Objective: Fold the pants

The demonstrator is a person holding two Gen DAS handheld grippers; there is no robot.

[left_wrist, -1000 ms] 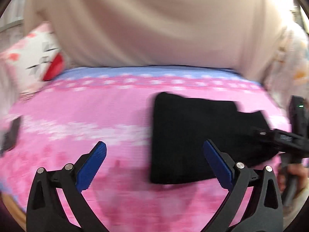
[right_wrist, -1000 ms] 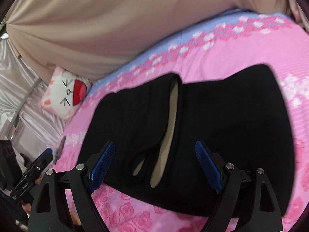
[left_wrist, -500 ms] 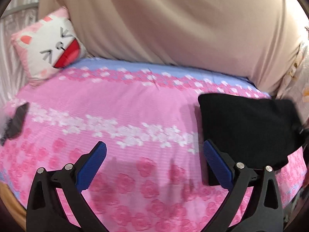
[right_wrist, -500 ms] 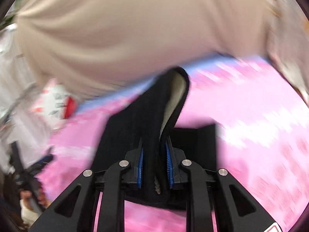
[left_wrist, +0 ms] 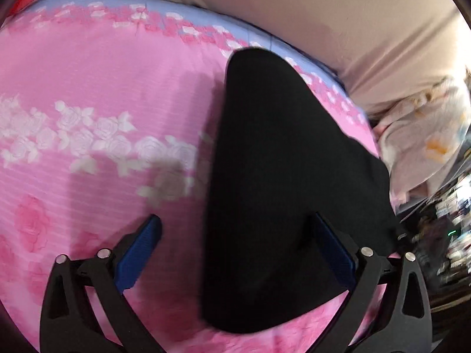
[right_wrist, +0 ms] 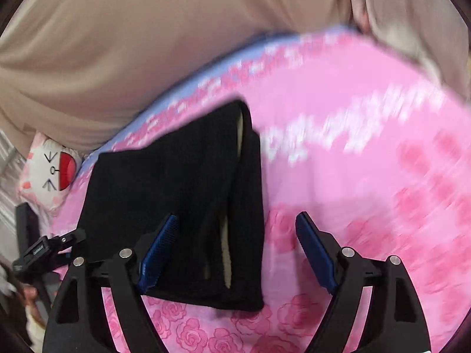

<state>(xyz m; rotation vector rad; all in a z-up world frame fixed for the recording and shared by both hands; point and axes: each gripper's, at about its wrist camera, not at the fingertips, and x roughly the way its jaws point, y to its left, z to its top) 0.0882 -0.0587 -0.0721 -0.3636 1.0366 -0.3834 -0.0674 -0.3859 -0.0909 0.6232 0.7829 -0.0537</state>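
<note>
One pair of black pants [right_wrist: 182, 206] lay as a folded stack on the pink floral bedspread [right_wrist: 368, 147], filling the centre-left of the right wrist view and the centre-right of the left wrist view. The stack's long axis ran from the lower edge of each frame up toward the beige curtain [right_wrist: 147, 44] at the top — roughly along the line of the fingers.

The right gripper [right_wrist: 235, 253] stood with its jaws spread wide and held nothing; its left finger sat over the stack's near end while the layered edge, showing a pale lining, lay between the fingers. The left gripper [left_wrist: 235, 253] was likewise spread and empty, the stack's near corner between its fingers, nearer the right one.

Both tools hovered close to the near end; which was nearer could not be told. The fold looked nearly finished. Counted: one pair of pants, two grippers, one cat-face pillow [right_wrist: 50, 173] at the left edge.
</note>
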